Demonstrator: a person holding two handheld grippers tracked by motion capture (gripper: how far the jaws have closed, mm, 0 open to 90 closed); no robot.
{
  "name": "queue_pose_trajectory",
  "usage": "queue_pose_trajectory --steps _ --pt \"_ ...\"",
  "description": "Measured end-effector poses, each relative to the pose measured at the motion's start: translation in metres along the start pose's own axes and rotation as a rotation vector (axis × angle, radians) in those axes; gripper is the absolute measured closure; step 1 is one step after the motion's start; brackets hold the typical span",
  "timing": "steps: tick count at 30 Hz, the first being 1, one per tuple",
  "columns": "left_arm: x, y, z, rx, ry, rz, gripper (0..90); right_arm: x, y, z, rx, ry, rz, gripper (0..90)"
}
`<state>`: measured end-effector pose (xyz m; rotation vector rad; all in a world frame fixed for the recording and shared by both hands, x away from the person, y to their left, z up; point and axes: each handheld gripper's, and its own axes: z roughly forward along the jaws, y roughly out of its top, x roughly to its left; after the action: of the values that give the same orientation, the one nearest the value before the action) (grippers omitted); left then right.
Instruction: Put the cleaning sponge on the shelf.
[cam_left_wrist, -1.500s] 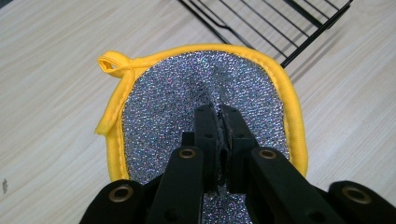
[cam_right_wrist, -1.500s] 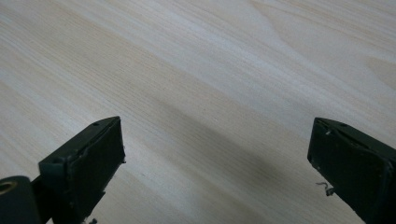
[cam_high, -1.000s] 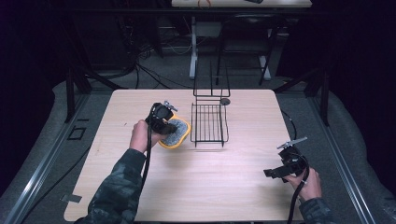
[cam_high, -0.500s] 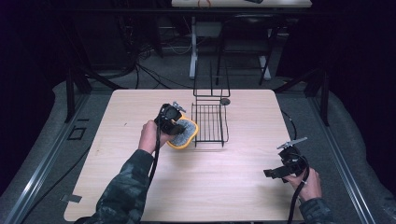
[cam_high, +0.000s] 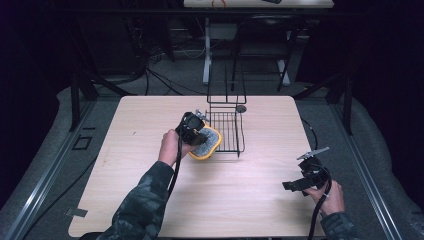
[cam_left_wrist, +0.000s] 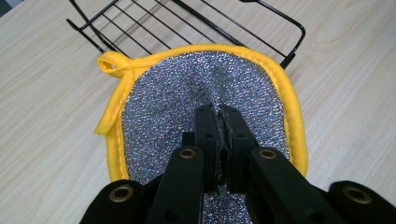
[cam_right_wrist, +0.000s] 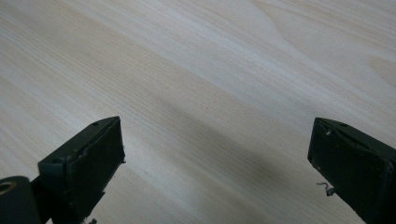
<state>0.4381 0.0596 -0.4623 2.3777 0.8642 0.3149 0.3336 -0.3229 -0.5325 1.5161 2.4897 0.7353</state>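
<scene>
1. Across the middle of the high view spreads a pale wooden table (cam_high: 150, 200), with dark floor and cables on its far side.
2. At the far centre of the table stands a black wire rack (cam_high: 231, 131), its flat grid lying on the wood and its upright bars rising at the far end.
3. From the near left edge a camouflage sleeve (cam_high: 145, 205) reaches toward the rack.
4. Just left of the rack's near corner is a silver scouring pad (cam_left_wrist: 187, 102) with a yellow border and a small yellow loop at one corner; its edge overlaps the rack's wire rim.
5. The left gripper (cam_left_wrist: 223, 116) has its jaws pinched together on a fold in the middle of the pad.
6. Well apart, at the near right of the table, the right gripper (cam_right_wrist: 217, 154) is held low over bare wood, its jaws wide apart with nothing between them.
</scene>
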Motion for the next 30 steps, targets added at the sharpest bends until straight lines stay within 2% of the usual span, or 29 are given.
queue_pose_trajectory --steps 12,16,18,25,30 --pt "-0.013 0.008 0.012 -0.015 -0.010 0.023 86.9 0.001 0.000 0.000 -0.001 0.005 0.000 2.9" --pt "-0.018 0.010 0.018 -0.016 -0.004 0.029 86.9 0.001 0.000 0.000 0.001 0.005 0.000 2.9" --pt "-0.020 0.011 0.020 -0.003 0.016 0.052 86.9 0.001 0.000 0.000 0.001 0.011 0.002 2.9" --pt "-0.027 0.016 0.027 0.000 0.023 0.071 87.0 0.002 0.000 0.000 0.002 0.006 0.002 2.9" --pt "-0.030 0.019 0.035 -0.001 0.013 0.079 86.9 0.002 0.000 0.001 0.006 0.013 -0.002 2.9"
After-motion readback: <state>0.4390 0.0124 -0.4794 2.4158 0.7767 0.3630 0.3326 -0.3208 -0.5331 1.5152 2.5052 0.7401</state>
